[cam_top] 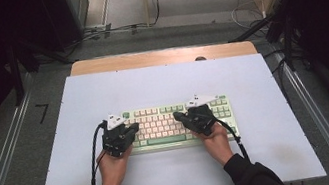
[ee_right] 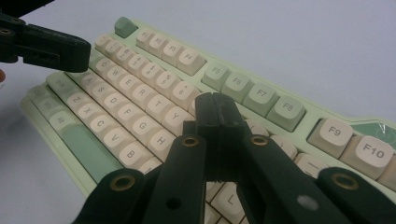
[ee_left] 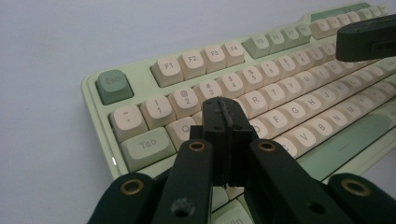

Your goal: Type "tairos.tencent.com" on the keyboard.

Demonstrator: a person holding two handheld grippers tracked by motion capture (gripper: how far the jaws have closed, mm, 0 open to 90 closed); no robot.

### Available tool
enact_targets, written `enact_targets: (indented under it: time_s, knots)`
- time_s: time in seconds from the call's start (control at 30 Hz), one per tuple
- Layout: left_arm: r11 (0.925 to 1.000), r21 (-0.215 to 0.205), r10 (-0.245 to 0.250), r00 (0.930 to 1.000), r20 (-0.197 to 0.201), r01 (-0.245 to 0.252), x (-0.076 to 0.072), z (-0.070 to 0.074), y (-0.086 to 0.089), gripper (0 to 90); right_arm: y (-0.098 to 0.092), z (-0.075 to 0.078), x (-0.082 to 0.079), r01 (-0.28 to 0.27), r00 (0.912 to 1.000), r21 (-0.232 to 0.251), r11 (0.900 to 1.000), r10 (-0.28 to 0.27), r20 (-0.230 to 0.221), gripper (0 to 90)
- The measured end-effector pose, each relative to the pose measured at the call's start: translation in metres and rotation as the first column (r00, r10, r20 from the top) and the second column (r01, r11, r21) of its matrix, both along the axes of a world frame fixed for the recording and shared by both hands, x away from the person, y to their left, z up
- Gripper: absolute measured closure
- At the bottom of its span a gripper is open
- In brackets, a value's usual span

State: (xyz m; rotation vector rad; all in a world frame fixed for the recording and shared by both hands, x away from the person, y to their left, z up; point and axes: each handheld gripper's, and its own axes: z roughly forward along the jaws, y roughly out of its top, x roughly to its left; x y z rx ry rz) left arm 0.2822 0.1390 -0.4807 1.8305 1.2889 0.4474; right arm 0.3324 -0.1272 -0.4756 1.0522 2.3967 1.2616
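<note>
While your hands hover over the keyboard (cam_top: 177, 120) on the desk (cam_top: 252, 83), both tongs, left (ee_left: 227, 114) and right (ee_right: 218, 105), are closed empty

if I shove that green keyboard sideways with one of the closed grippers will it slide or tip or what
Probably slide, not tip: the keyboard is low, wide and lies flat on the smooth white table. It looks rigid, so it shouldn't flex. A push at one end, where the left gripper is, would likely swivel it. The keys may depress.

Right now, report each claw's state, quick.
Left claw: closed, empty, over the keyboard near W and E.
Right claw: closed, empty, over the keyboard's middle rows.
</note>
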Motion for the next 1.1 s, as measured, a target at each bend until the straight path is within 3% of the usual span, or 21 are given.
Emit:
enact_targets:
  time_s: [0.57,1.1]
  knots:
    - [1.0000,-0.001,0.000,1.0000,-0.001,0.000,0.0000,0.0001,0.0003,90.0,0.0018,-0.0019,0.0007,0.000,1.0000,-0.009,1.000,0.000,-0.004,87.4]
    - [1.0000,-0.005,0.001,1.0000,0.000,-0.001,-0.0003,0.0002,0.0000,90.0,0.0034,-0.0071,0.0037,0.016,0.9996,-0.052,0.999,-0.017,-0.021,87.4]
